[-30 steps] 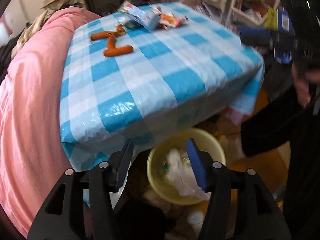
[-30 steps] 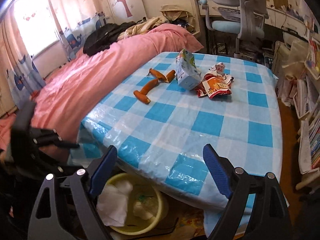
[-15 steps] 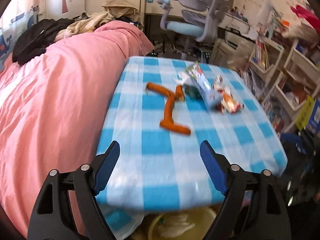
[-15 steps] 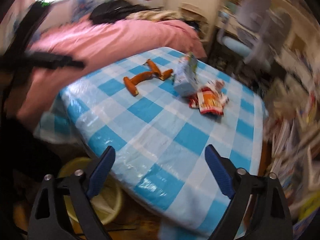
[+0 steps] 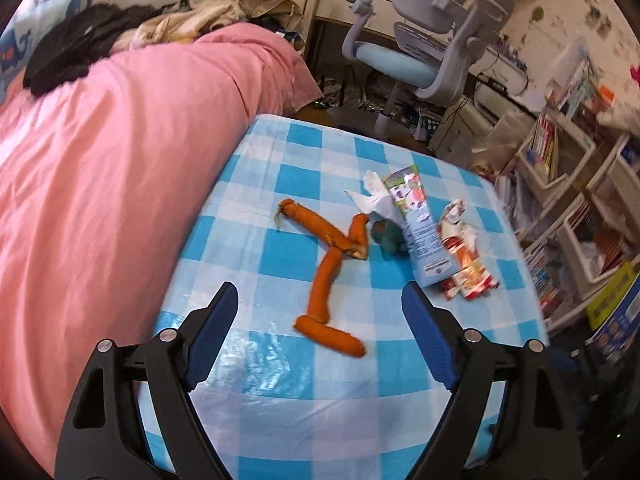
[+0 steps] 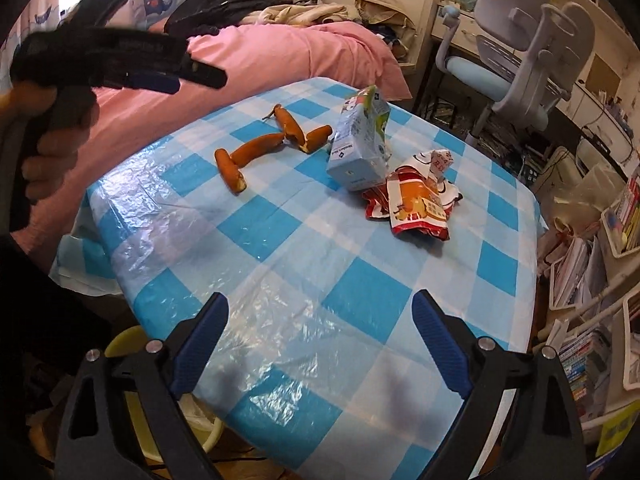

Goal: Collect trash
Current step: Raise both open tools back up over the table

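The left gripper (image 5: pixel 320 312) is hanging over the near edge of the table (image 5: pixel 280 384), its jaws opening wide with nothing gripped; the nearest orange peel piece (image 5: pixel 329 336) is lying on the cloth in line with the gap, clear of both pads. The right gripper (image 6: pixel 320 320) is standing spread wide and empty over the table's near corner, with bare checked cloth beneath it.

The trash is sitting in a loose cluster toward the far half of the table. The other peel pieces (image 5: pixel 320 232) are touching end to end, the milk carton (image 5: pixel 416 232) is lying just beside them, and the crumpled snack wrapper (image 6: pixel 416 204) is touching the carton on its far side. A white tissue scrap (image 5: pixel 372 196) is poking out behind the carton, and a dark green lump (image 5: pixel 386 234), too blurred to identify, is resting against it.

The pink bedding (image 5: pixel 112 168) is pressing against the table's left edge, leaving no gap there. The near stretch of cloth is lying open. To the right, shelves of books (image 6: pixel 592 264) are crowding close, and an office chair (image 5: pixel 432 60) is standing beyond the far edge.

A yellow basin (image 6: pixel 124 340) is showing below the near corner, mostly hidden by the right gripper; its contents cannot be made out.
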`<state>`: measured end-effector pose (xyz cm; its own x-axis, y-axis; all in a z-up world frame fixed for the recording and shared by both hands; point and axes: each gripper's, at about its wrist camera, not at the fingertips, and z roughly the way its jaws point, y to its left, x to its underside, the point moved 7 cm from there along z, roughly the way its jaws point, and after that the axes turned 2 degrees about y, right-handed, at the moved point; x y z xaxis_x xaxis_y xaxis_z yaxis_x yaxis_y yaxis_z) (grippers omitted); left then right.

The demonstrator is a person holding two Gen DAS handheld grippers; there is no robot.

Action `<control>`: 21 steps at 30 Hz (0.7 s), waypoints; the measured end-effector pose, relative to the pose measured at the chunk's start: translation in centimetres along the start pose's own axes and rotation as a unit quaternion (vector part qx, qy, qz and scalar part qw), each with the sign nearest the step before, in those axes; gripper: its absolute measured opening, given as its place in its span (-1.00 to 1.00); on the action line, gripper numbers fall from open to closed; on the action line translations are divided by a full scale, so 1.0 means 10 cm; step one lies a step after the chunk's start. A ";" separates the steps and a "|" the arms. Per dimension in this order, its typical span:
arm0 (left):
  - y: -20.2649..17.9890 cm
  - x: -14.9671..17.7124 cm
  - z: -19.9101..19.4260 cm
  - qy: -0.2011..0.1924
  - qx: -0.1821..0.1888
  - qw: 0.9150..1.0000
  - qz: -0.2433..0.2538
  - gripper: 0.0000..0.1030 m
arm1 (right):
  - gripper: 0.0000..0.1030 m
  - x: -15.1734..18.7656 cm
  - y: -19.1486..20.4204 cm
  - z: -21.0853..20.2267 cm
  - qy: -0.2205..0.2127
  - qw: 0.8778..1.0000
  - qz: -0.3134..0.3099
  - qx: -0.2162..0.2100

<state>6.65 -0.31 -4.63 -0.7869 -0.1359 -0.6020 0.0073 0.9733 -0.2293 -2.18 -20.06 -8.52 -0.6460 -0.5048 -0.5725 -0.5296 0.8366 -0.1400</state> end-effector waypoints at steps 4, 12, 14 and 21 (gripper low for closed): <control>-0.05 -0.04 -0.04 -0.008 0.011 1.000 -0.004 0.65 | 0.73 0.00 -0.05 0.05 0.005 1.000 0.005 -0.002; -0.04 -0.01 0.01 0.004 0.012 1.000 -0.007 0.66 | 0.73 -0.01 -0.05 0.08 0.007 1.000 0.000 -0.006; -0.05 0.00 0.01 0.005 0.013 1.000 -0.005 0.66 | 0.73 -0.01 -0.02 0.08 0.007 1.000 -0.005 -0.008; -0.12 0.01 0.02 0.008 0.012 1.000 0.007 0.68 | 0.73 0.00 0.01 0.08 0.007 1.000 -0.012 -0.010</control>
<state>6.67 -1.49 -4.60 -0.7963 -0.1198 -0.5929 0.0325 0.9703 -0.2398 -1.82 -19.81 -9.15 -0.6403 -0.5276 -0.5583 -0.5557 0.8199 -0.1375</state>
